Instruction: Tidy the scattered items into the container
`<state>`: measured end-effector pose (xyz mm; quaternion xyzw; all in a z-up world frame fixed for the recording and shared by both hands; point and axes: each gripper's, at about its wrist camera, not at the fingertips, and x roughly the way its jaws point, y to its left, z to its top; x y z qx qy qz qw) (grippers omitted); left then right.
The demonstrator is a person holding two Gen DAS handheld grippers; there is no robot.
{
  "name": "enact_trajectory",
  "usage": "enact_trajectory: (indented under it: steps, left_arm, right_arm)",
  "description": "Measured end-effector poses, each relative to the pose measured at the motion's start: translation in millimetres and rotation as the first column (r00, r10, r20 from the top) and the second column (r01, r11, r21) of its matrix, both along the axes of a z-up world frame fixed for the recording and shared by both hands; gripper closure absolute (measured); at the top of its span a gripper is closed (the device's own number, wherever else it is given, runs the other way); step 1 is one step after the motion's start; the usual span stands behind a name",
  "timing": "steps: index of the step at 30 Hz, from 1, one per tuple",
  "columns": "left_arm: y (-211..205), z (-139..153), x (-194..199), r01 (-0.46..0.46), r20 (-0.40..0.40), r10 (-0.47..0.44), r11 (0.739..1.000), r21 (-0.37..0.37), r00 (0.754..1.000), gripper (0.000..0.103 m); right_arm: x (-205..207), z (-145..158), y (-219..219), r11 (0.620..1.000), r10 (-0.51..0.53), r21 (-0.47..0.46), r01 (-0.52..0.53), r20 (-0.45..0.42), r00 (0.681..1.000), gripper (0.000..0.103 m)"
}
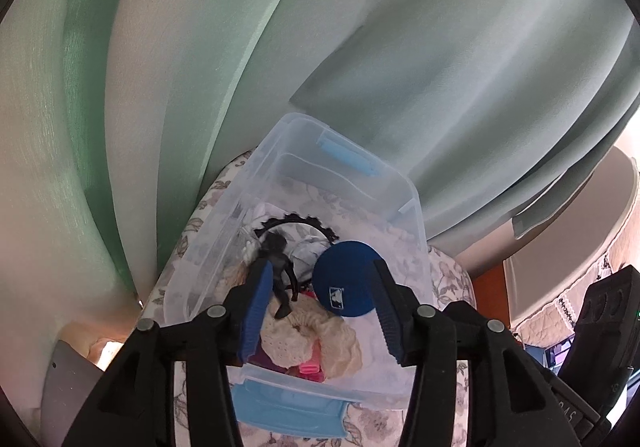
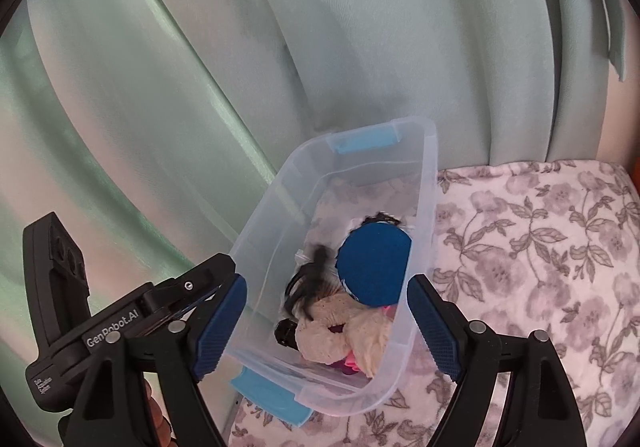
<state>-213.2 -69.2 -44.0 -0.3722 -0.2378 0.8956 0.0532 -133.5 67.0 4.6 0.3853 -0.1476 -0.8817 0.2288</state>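
Clear plastic container (image 1: 404,187) with blue latches sits just ahead of both grippers, holding a blue disc (image 1: 347,279), cream knit (image 1: 304,335), black figure (image 1: 280,271); left gripper (image 1: 318,311) and right gripper (image 2: 326,323) gape empty

From my left claw's camera, the clear bin's (image 1: 280,151) near wall sat behind my own fingers (image 1: 252,311), and the pink thing (image 1: 308,368) showed only as a sliver under the cream knit piece (image 1: 308,335). The black toothed hairband (image 1: 298,221) was half covered by the dark figure (image 1: 278,267) and the blue disc (image 1: 346,279). My right-hand view blurred that dark figure (image 2: 316,271). A small black object (image 2: 286,333) by the knit piece was too hidden to identify.
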Motion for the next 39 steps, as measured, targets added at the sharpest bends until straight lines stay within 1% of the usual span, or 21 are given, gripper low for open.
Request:
enact_trajectory:
  steps: [1, 5, 11, 16, 18, 20, 26, 28, 29, 33, 34, 35, 36, 39]
  left_arm:
    - [1.7, 1.4, 0.8, 0.002, 0.0, -0.002, 1.0, -0.005, 1.0, 0.045]
    - [11.1, 9.3, 6.0, 0.016, -0.004, -0.017, 0.999, -0.03, 1.0, 0.039]
    - [33.1, 20.7, 15.5, 0.049, -0.003, -0.05, 0.995, -0.089, 0.999, 0.032]
    - [54.9, 28.5, 24.3, 0.083, 0.003, -0.083, 0.986, -0.142, 0.997, 0.031]
    - [65.0, 31.7, 29.5, 0.097, 0.004, -0.098, 0.98, -0.172, 0.995, 0.03]
    - [74.4, 35.0, 34.1, 0.109, 0.005, -0.11, 0.974, -0.2, 0.994, 0.02]
    - [97.2, 42.7, 49.2, 0.139, 0.009, -0.142, 0.952, -0.272, 0.99, 0.019]
    - [103.9, 44.4, 53.7, 0.145, 0.013, -0.147, 0.945, -0.293, 0.989, 0.019]
    - [107.4, 45.2, 56.1, 0.148, 0.015, -0.151, 0.942, -0.301, 0.988, 0.019]
    - [119.6, 50.0, 65.0, 0.16, 0.013, -0.165, 0.934, -0.32, 0.986, 0.018]
    - [121.4, 50.8, 67.6, 0.161, 0.012, -0.166, 0.933, -0.323, 0.986, 0.015]
    - [123.4, 51.5, 69.6, 0.16, 0.012, -0.166, 0.932, -0.326, 0.986, 0.006]
    - [125.1, 52.2, 71.8, 0.158, 0.007, -0.165, 0.931, -0.328, 0.986, 0.004]
    - [129.1, 54.7, 77.4, 0.157, 0.002, -0.166, 0.929, -0.336, 0.986, 0.004]
  right_arm:
    - [2.2, 3.0, 2.2, 1.0, -0.006, 0.001, 0.006, -0.005, 1.0, 0.018]
    - [10.4, 12.5, 12.1, 0.999, -0.03, 0.021, 0.03, -0.016, 0.999, 0.018]
    - [26.3, 26.0, 32.4, 0.996, -0.067, 0.065, 0.068, -0.02, 0.998, 0.018]
    - [38.3, 29.8, 54.3, 0.988, -0.11, 0.104, 0.111, -0.012, 0.994, 0.016]
    - [42.7, 31.0, 63.7, 0.985, -0.127, 0.113, 0.127, -0.007, 0.992, 0.011]
    - [47.6, 32.4, 72.2, 0.982, -0.141, 0.123, 0.14, -0.004, 0.99, 0.008]
    - [64.8, 37.2, 94.3, 0.975, -0.175, 0.14, 0.174, -0.004, 0.985, 0.005]
    - [70.9, 37.3, 101.2, 0.972, -0.188, 0.14, 0.186, -0.001, 0.982, 0.002]
    - [74.4, 37.1, 104.8, 0.972, -0.192, 0.141, 0.19, 0.002, 0.981, 0.0]
    - [86.0, 36.8, 118.7, 0.968, -0.215, 0.137, 0.212, 0.006, 0.977, 0.0]
    - [88.4, 36.5, 121.9, 0.967, -0.22, 0.136, 0.217, 0.007, 0.976, 0.0]
    - [90.6, 36.2, 125.0, 0.966, -0.225, 0.134, 0.221, 0.008, 0.974, 0.0]
    - [92.9, 35.8, 127.4, 0.965, -0.23, 0.134, 0.226, 0.009, 0.973, 0.0]
    - [98.4, 35.1, 132.4, 0.961, -0.242, 0.14, 0.238, 0.011, 0.97, 0.0]
